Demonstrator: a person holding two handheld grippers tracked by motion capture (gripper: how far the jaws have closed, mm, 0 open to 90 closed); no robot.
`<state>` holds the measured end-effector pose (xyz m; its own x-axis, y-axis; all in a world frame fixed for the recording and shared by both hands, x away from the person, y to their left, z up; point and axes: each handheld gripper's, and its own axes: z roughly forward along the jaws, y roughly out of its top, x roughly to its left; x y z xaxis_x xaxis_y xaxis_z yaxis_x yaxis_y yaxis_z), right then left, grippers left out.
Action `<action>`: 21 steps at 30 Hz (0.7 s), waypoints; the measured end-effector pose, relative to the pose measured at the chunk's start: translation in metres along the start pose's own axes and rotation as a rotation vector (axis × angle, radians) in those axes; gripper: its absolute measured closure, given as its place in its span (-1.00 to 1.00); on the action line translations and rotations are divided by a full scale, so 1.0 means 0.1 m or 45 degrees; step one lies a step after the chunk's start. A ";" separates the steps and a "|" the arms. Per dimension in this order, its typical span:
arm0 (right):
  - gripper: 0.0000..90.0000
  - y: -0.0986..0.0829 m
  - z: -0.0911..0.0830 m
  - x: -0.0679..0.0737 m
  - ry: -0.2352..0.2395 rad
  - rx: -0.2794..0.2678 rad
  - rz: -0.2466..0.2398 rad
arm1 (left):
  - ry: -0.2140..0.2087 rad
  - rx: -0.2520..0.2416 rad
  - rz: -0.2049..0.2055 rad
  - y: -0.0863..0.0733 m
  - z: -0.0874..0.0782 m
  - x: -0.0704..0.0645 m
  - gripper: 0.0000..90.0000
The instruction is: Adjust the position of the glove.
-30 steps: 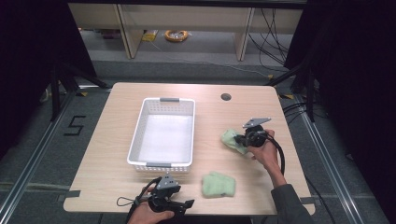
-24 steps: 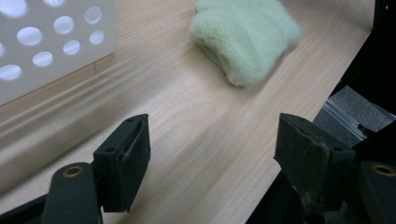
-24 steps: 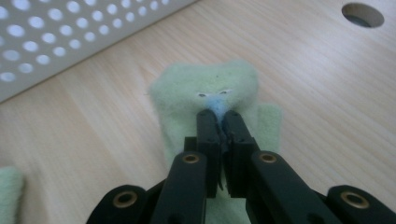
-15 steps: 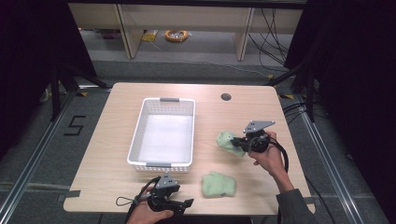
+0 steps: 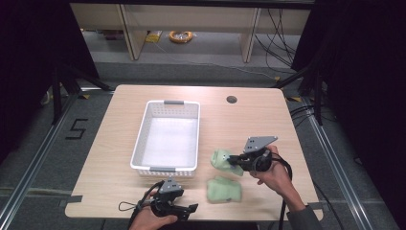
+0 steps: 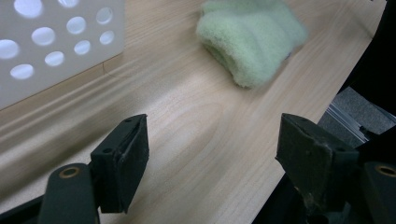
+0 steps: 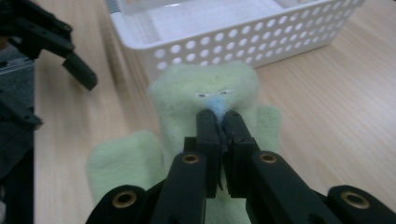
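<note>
My right gripper (image 5: 235, 163) (image 7: 220, 117) is shut on a pale green fuzzy cloth (image 5: 222, 159) (image 7: 205, 93) and holds it just above the table, right of the white basket (image 5: 143, 132) (image 7: 289, 44). A second green cloth (image 5: 224, 189) (image 6: 250, 37) (image 7: 123, 161) lies flat on the table near the front edge. My left gripper (image 5: 184, 211) (image 6: 212, 158) rests at the front edge of the table, open, with bare wood between its jaws; the second cloth lies ahead of it.
The white perforated basket stands empty at the table's middle. A round cable hole (image 5: 231, 99) sits at the back right of the wooden table (image 5: 105, 158). Shelving legs and cables lie on the floor beyond.
My right gripper has carried the green cloth toward the front of the table and slightly left. The left gripper has stayed in place.
</note>
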<state>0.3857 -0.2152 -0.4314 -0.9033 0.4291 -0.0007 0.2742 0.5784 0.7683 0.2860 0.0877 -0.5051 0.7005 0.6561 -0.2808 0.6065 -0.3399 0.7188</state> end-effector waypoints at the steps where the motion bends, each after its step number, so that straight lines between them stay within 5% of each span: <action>1: 0.94 -0.01 0.00 0.08 0.026 0.012 -0.029 | -0.002 -0.002 0.000 0.00 0.00 0.00 -0.45; 12: 0.93 -0.12 0.03 0.37 0.155 0.029 -0.093 | -0.008 0.020 0.012 0.00 -0.01 0.02 -0.45; 21: 0.93 -0.22 0.04 0.45 0.209 0.050 -0.138 | -0.011 0.009 -0.009 -0.01 0.01 0.00 -0.46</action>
<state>0.3405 -0.2062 -0.4509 -0.9691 0.2454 0.0248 0.1819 0.6433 0.7437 0.2860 0.0873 -0.5061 0.6995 0.6524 -0.2917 0.6141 -0.3399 0.7123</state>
